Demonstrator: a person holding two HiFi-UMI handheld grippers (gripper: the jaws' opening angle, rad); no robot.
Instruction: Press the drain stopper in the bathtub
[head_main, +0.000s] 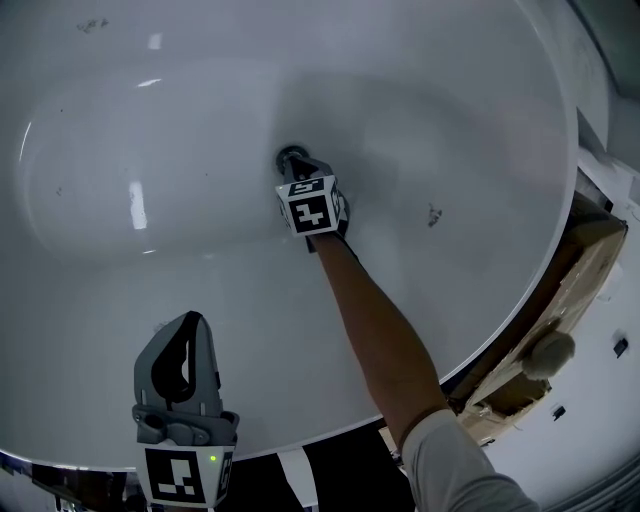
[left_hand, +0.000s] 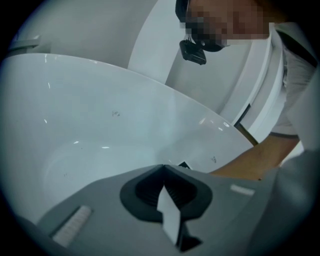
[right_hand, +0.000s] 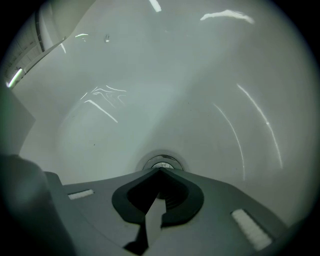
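Reaching to the middle of the head view, the right gripper (head_main: 296, 165) had its jaws pressed together with nothing between them, the tips at the stopper (head_main: 288, 155). Its own view showed those closed tips at the near edge of the chrome stopper, low in the centre of the frame; whether they touched it could not be told. The stopper sat in the floor of the bathtub (head_main: 120, 150). The person's arm (head_main: 375, 330) ran up from the lower right. At the lower left the left gripper (head_main: 190, 325) hung over the near wall, its jaws likewise together and empty. The approach looked done; the press itself seemed at hand or just beginning, and whether the stopper was down was not clear.
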